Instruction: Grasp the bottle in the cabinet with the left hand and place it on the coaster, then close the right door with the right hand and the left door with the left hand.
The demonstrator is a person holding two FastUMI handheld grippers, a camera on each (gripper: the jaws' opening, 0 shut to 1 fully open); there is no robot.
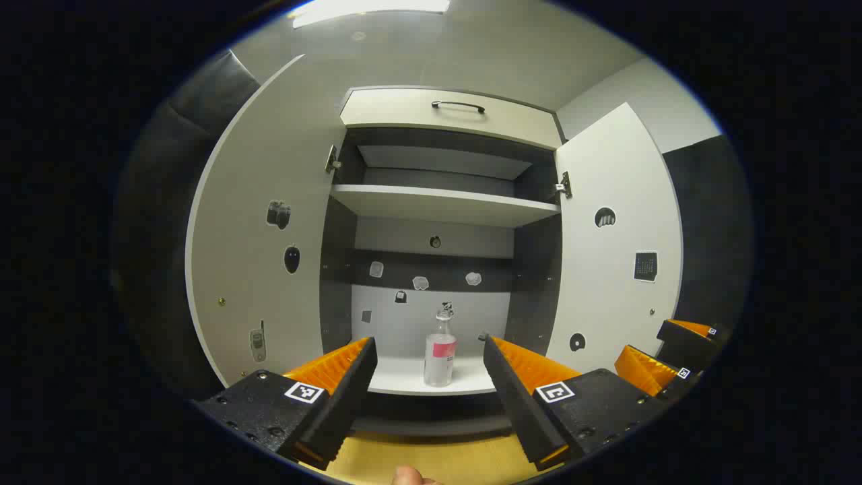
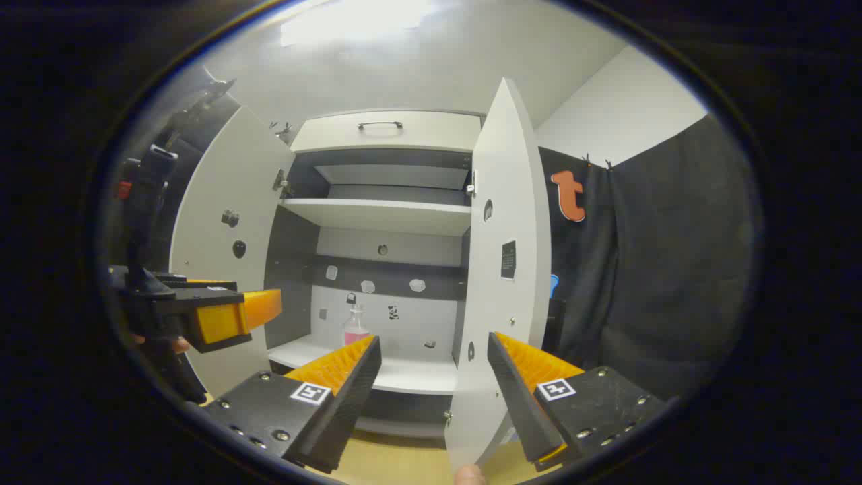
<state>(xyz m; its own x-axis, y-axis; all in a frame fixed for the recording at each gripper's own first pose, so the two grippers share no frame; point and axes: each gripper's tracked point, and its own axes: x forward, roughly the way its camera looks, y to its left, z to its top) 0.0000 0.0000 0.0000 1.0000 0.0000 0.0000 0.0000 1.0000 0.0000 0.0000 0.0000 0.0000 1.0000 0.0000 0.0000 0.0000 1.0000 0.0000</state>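
Stage: opening of the task, bottle not yet grasped, both doors wide open.
Bottle: clear plastic bottle with a pink label and a small pump cap (image 1: 440, 353), upright on the white lower shelf (image 1: 404, 377) of the grey-and-white cabinet (image 1: 444, 202), near the shelf's front edge, well apart from both side walls; also visible in the right gripper view (image 2: 355, 327), partly hidden behind a finger.
Left gripper: (image 1: 427, 374) jaws spread wide, nothing between them, aimed straight into the cabinet so the bottle sits framed in the gap; short of the shelf, no contact. Likely lined up this way for a straight reach and a side pinch on the bottle's body.
Right gripper: (image 2: 434, 377) jaws spread, empty, held just beside the right white door (image 2: 502, 269), whose edge falls between the fingers in that view; touching or not, cannot tell. Probably parked there for the later push on the door.
Left door: white panel with small dark stickers (image 1: 262, 249), swung fully outward, clear of the reach.
Coaster: not located.
Next need: forward reach, jaws closed around the bottle's middle, upright lift over the shelf lip.
Risk: tall, light bottle, easily tipped by an off-centre finger.
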